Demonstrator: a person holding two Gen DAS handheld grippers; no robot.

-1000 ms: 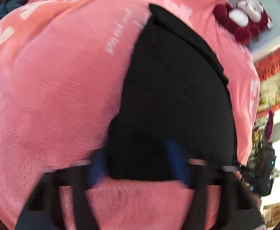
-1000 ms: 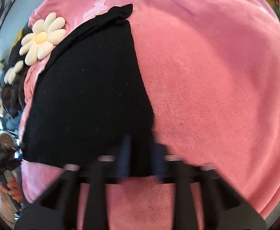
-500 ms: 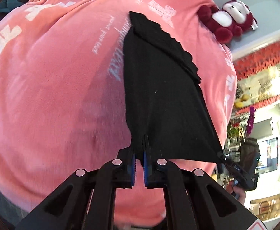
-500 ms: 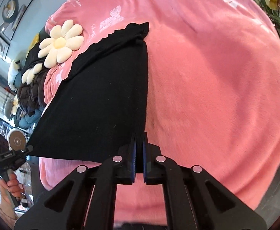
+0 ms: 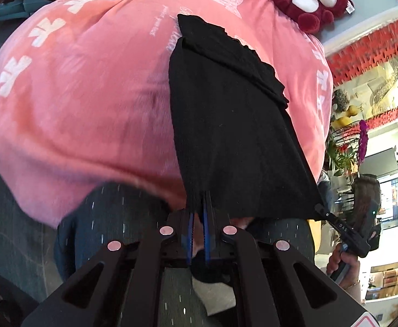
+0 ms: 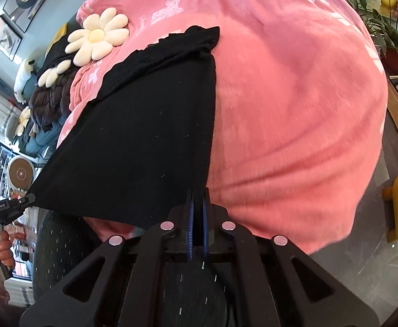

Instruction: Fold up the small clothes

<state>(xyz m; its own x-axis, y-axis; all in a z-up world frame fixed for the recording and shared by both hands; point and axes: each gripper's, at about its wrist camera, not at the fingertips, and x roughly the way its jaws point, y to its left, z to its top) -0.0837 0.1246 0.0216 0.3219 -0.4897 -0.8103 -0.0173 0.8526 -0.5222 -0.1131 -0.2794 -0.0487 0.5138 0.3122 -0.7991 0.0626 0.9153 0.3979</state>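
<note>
A black garment (image 5: 231,122) stretches from its ruffled far end on the pink blanket (image 5: 76,95) to a raised near edge. My left gripper (image 5: 199,199) is shut on the near left corner, with the cloth pinched between its blue pads. In the right wrist view the same garment (image 6: 144,122) runs up to my right gripper (image 6: 197,194), which is shut on the near right corner. The hem hangs taut between the two grippers, above the blanket's front edge. The garment's underside is hidden.
A maroon plush bear (image 5: 313,2) sits at the blanket's far right. A daisy cushion (image 6: 98,38) and dark bundled clothes (image 6: 49,95) lie at the far left. The person's dark flecked trousers (image 5: 117,218) are below the grippers. Potted plants (image 5: 346,147) stand at the right.
The left gripper's jaws closed on the garment's corner. Both grippers then pulled back and up, lifting the near hem off the blanket and past its front edge.
</note>
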